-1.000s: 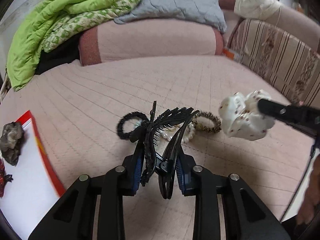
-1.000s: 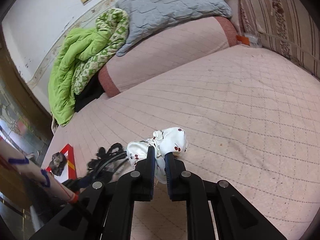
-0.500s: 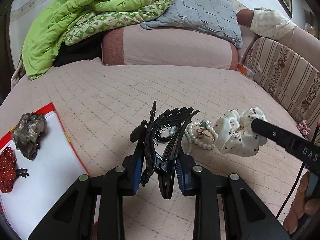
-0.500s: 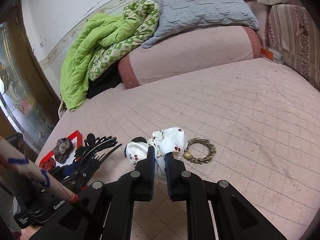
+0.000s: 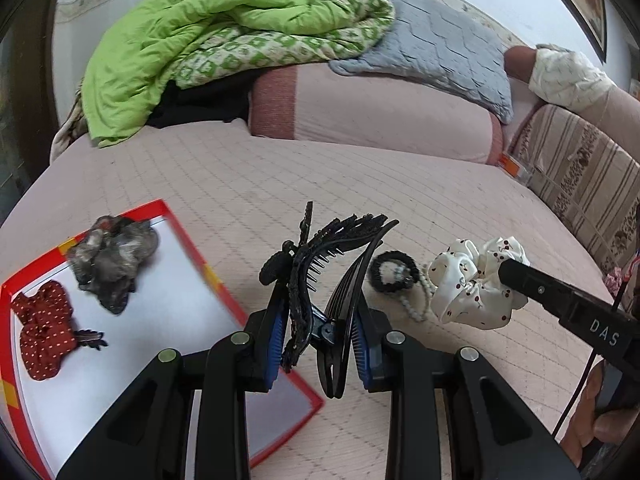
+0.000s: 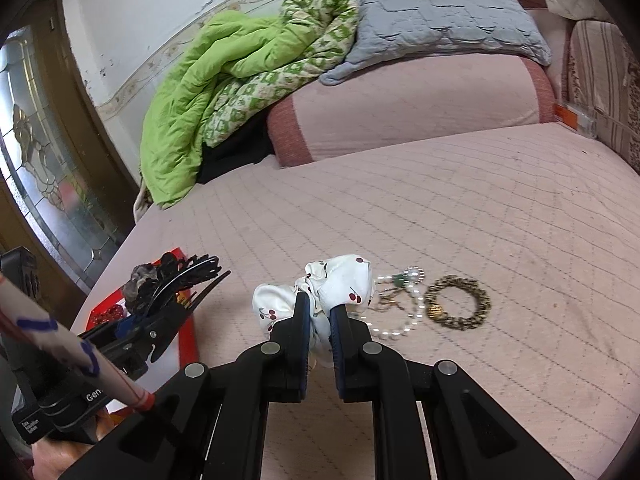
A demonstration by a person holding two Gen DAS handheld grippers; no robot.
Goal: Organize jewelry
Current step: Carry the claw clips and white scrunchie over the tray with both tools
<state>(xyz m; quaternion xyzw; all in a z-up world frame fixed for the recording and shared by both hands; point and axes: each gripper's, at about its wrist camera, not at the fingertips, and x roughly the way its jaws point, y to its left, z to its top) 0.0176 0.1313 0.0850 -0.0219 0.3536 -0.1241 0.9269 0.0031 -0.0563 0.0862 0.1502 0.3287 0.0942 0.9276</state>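
Note:
My left gripper [image 5: 320,320] is shut on a black claw hair clip [image 5: 324,256], held above the pink bed beside the right edge of a red-rimmed white tray [image 5: 188,240]. A grey scrunchie [image 5: 112,256] and a red dotted bow clip [image 5: 44,328] lie on the tray. My right gripper [image 6: 319,312] is shut on a white cherry-print scrunchie [image 6: 340,280], just right of the left one. A black hair tie [image 5: 394,272], a pearl bracelet [image 6: 400,320] and a gold-brown bracelet [image 6: 458,308] rest on the bed.
A pink bolster [image 5: 380,116] crosses the back of the bed, with a green quilt [image 5: 192,40] and a grey pillow [image 5: 440,48] piled on it. A striped cushion [image 5: 580,176] lines the right side. A door with patterned glass [image 6: 44,176] stands at the left.
Both grippers have moved left over the bed with their loads. The tray now fills more of the left wrist view, and the bracelets have slid to the right.

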